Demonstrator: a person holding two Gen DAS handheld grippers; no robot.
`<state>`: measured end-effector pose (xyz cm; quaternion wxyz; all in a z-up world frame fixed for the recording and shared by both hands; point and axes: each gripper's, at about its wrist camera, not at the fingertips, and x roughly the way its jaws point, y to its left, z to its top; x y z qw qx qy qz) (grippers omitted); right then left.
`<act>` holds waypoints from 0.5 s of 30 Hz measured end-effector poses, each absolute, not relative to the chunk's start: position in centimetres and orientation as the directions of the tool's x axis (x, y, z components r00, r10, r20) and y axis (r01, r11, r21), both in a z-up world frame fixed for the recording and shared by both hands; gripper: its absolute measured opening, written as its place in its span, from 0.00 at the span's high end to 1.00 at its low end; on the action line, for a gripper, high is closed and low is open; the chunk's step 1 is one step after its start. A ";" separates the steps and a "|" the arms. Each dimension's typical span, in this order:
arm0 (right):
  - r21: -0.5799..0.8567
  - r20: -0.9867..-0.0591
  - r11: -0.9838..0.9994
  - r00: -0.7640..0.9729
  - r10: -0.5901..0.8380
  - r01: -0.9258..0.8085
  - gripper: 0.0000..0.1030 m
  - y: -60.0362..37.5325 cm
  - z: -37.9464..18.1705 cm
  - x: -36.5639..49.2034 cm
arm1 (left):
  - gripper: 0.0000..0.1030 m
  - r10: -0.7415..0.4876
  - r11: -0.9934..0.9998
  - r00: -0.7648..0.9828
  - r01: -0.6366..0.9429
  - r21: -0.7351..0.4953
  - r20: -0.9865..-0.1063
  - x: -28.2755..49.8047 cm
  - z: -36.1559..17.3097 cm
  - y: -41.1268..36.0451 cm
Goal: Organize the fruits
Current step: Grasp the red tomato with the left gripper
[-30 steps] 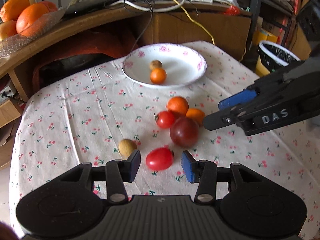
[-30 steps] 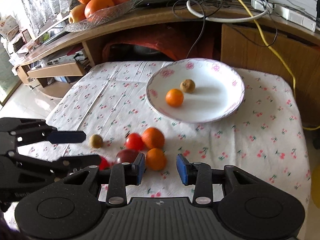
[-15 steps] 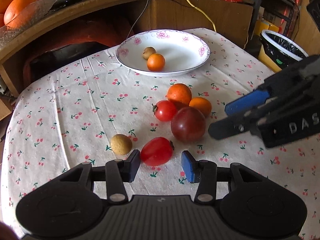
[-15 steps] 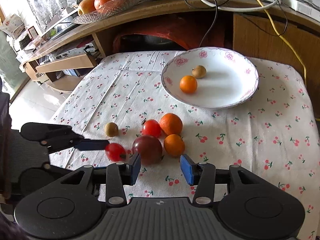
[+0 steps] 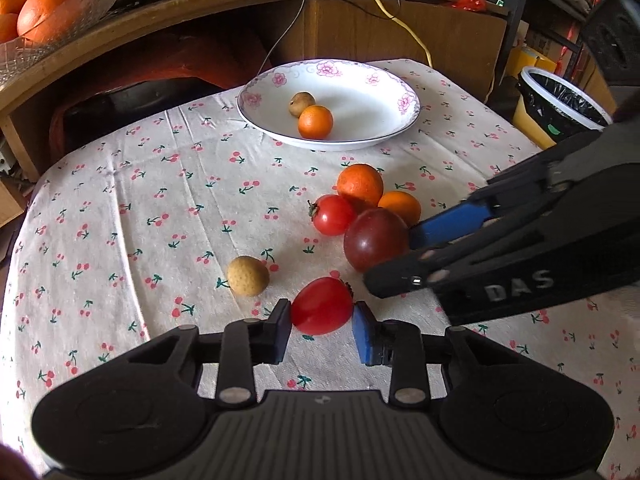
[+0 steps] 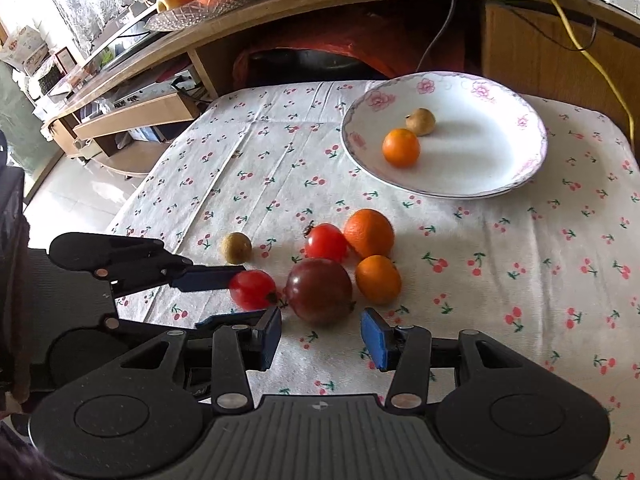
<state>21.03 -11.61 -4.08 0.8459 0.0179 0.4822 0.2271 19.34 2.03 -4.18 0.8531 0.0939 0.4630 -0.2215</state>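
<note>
My left gripper has its jaws around an oval red tomato on the cherry-print tablecloth, both pads touching it. My right gripper is open with a dark purple fruit just ahead between its fingers. The same purple fruit shows in the left wrist view, next to a round tomato and two oranges. A small brown fruit lies to the left. The white flowered plate at the back holds an orange and a brown fruit.
A wooden desk with cables stands behind the table. A glass bowl of large oranges sits on it at the left. A bin with a black liner stands at the right. A low shelf is beyond the table's left edge.
My left gripper has closed in on the oval tomato. My right gripper has moved forward so the purple fruit sits between its fingers.
</note>
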 end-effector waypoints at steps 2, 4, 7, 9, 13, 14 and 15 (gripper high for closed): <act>0.242 -0.811 0.898 0.432 0.395 -0.367 0.60 -11.2 -4.3 21.2 | 0.60 -0.297 0.880 0.469 0.473 -0.048 -0.832 19.3 -4.2 2.0; 0.244 -0.811 0.899 0.431 0.395 -0.364 0.60 -11.0 -4.5 21.3 | 0.60 -0.296 0.877 0.466 0.479 -0.044 -0.834 19.3 -4.2 2.0; 0.234 -0.811 0.903 0.440 0.386 -0.361 0.57 -10.6 -4.8 21.6 | 0.60 -0.305 0.875 0.459 0.481 -0.055 -0.835 19.3 -4.3 2.2; 0.220 -0.811 0.908 0.451 0.374 -0.358 0.57 -10.3 -5.0 21.8 | 0.60 -0.310 0.877 0.459 0.477 -0.064 -0.832 19.3 -4.3 2.4; 0.213 -0.815 0.915 0.455 0.360 -0.342 0.57 -10.3 -5.5 22.4 | 0.60 -0.303 0.874 0.465 0.484 -0.047 -0.832 19.1 -4.3 2.1; 0.213 -0.810 0.915 0.461 0.362 -0.344 0.57 -10.3 -5.6 22.4 | 0.60 -0.302 0.873 0.466 0.487 -0.044 -0.831 19.1 -4.3 2.1; 0.211 -0.808 0.914 0.464 0.363 -0.348 0.57 -10.1 -5.6 22.5 | 0.60 -0.303 0.873 0.467 0.486 -0.046 -0.831 19.0 -4.3 2.2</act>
